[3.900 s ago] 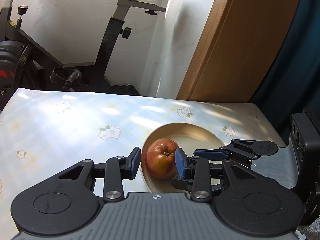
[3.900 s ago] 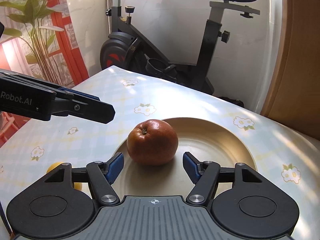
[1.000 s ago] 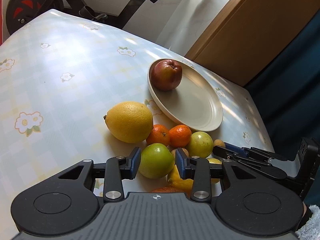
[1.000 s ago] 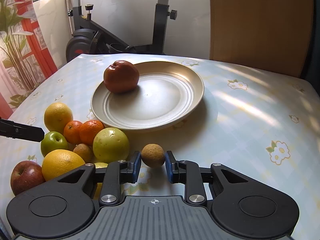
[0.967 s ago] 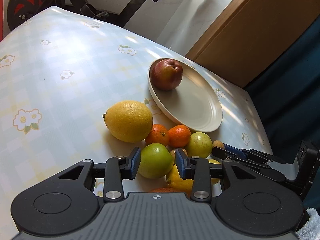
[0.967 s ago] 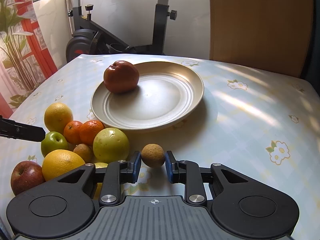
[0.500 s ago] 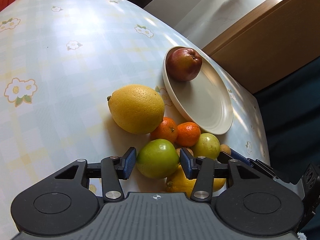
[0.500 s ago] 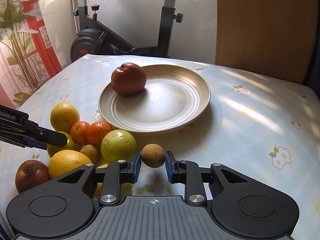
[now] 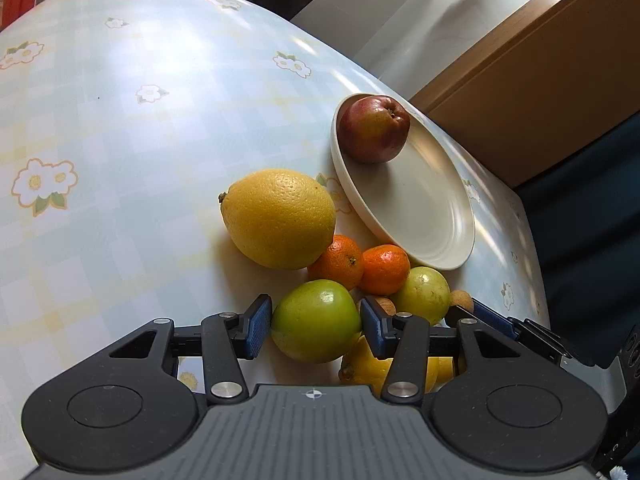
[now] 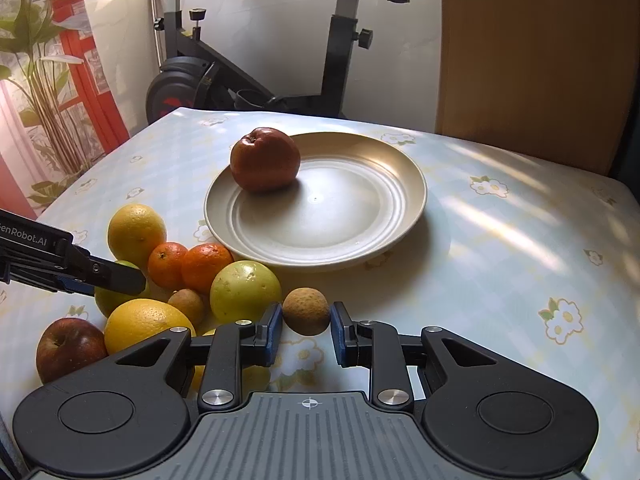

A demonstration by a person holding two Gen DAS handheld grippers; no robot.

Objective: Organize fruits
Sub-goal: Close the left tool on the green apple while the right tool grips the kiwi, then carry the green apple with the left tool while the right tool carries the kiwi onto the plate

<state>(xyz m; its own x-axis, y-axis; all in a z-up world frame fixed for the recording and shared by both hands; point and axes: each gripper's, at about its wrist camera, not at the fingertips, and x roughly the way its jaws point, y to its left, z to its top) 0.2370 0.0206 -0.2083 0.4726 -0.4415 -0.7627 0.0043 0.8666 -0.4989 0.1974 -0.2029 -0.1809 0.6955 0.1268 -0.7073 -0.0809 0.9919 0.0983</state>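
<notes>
My left gripper [image 9: 316,322] is shut on a green apple [image 9: 316,320] and holds it above the fruit pile. My right gripper [image 10: 306,326] is shut on a small brown fruit [image 10: 306,311], just off the tablecloth. A red apple [image 9: 374,128] sits on the far rim side of a cream plate [image 9: 432,216]; both show in the right wrist view, the apple [image 10: 265,159] on the plate [image 10: 360,208]. The pile holds a large lemon [image 9: 278,218], two mandarins [image 9: 382,269], a yellow-green fruit [image 10: 245,286], an orange [image 10: 144,322] and a second red apple [image 10: 69,350].
The table has a pale checked floral cloth [image 9: 120,120]. An exercise bike [image 10: 224,64] stands behind it, a brown wooden panel [image 10: 532,52] at the back right, a plant [image 10: 36,60] at the left. The left gripper's finger [image 10: 80,266] reaches over the pile.
My left gripper has closed on the green apple and risen with it, tilting down. My right gripper has lifted slightly with the brown fruit. The red apple stays on the plate.
</notes>
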